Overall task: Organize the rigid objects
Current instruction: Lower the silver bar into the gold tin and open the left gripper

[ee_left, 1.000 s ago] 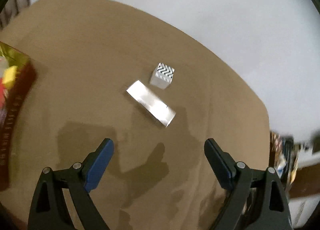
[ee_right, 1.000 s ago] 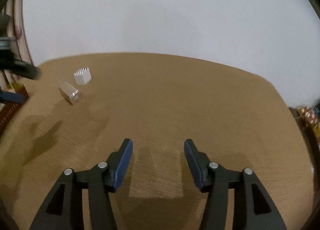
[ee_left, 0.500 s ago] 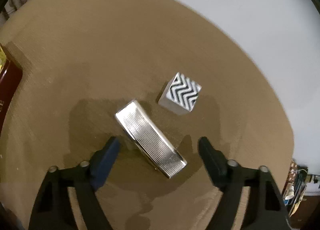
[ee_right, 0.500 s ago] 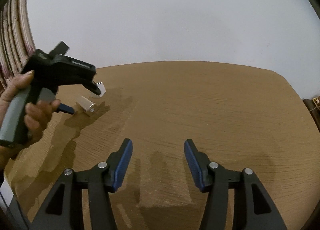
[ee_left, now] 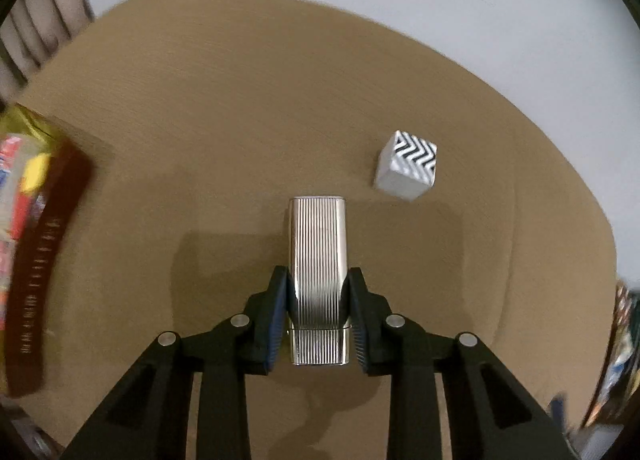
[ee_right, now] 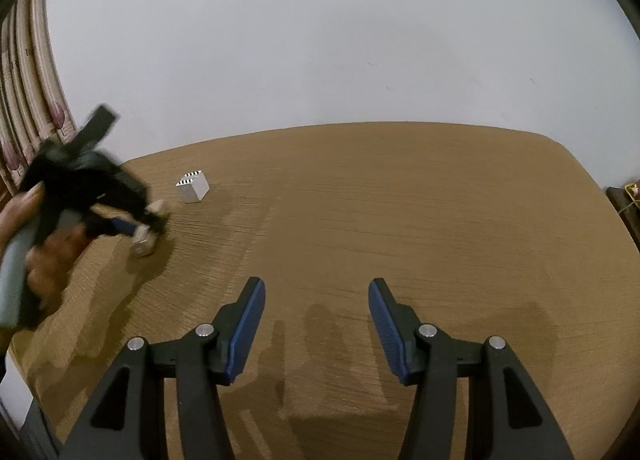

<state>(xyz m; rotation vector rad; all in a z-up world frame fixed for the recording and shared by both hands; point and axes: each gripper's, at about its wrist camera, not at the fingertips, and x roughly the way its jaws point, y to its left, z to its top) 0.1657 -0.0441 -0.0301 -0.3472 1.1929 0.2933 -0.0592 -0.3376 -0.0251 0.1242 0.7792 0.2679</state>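
Silver and ribbed, the metal case (ee_left: 318, 260) sits clamped lengthwise in your left gripper (ee_left: 318, 314), both blue pads pressed to its long sides near the back end, with most of it sticking out ahead over the wooden table (ee_left: 240, 99). Your right gripper (ee_right: 316, 324) hangs with its fingers wide and nothing between them. Watch the grip: smooth metal held near 1 end could pivot or slide out if you swing fast. The zigzag cube (ee_left: 407, 164) stands near, ahead to the right; a careless sweep would knock it.
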